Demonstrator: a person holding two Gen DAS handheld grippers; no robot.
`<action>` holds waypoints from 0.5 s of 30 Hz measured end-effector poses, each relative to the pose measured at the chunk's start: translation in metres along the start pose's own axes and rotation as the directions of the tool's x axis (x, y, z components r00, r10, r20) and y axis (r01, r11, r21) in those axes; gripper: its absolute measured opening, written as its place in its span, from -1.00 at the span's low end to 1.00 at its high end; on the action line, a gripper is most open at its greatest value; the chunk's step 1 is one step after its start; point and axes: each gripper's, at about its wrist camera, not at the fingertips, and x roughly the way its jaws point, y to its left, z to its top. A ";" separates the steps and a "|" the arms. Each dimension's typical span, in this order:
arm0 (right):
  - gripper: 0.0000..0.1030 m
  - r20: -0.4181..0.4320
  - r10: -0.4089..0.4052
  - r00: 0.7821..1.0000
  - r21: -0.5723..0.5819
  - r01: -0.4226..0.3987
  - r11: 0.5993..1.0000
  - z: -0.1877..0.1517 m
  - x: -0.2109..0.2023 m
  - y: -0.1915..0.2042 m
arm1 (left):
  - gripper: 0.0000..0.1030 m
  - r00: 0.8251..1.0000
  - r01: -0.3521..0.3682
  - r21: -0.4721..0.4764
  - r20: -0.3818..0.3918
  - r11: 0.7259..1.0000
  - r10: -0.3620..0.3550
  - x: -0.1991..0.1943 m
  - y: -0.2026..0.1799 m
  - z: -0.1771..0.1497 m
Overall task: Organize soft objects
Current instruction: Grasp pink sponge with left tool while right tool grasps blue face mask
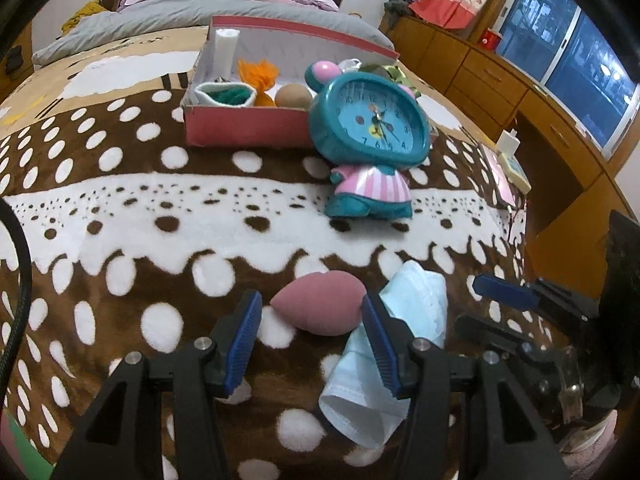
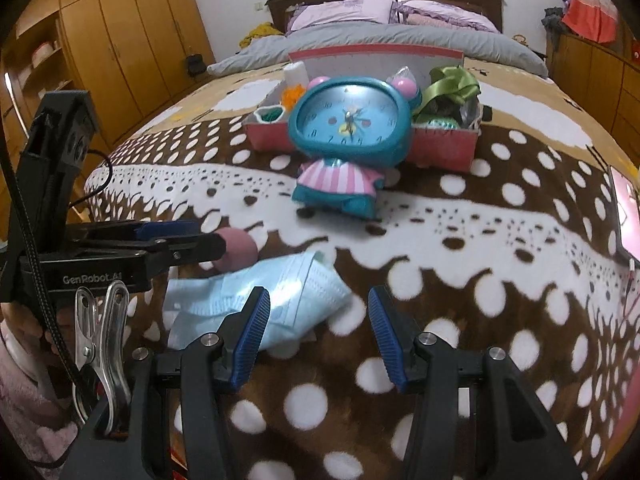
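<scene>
A dusty-pink teardrop makeup sponge (image 1: 316, 304) lies on the spotted brown-and-white blanket, between the blue pads of my left gripper (image 1: 312, 314). The jaws stand open around it: the right pad is at its tip, the left pad a little apart. A crumpled light-blue face mask (image 1: 420, 304) lies just right of the sponge and passes under the right finger. My right gripper (image 2: 318, 314) hovers open over the blanket, its left finger above the mask (image 2: 288, 284). In the right wrist view my left gripper (image 2: 212, 240) hides part of the sponge (image 2: 240, 254).
A teal-and-pink cartoon alarm clock (image 1: 372, 128) stands mid-bed in front of an open pink box (image 1: 248, 124) holding orange and green soft items, a white roll and a tan ball. A phone-like pink item (image 2: 624, 208) lies at the bed's right edge. Wooden cabinets flank the bed.
</scene>
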 end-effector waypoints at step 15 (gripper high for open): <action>0.02 -0.055 0.050 0.997 0.028 -0.048 0.998 -0.013 0.020 0.005 | 0.17 0.998 0.032 0.006 0.050 0.999 -0.033 0.013 -0.009 -0.001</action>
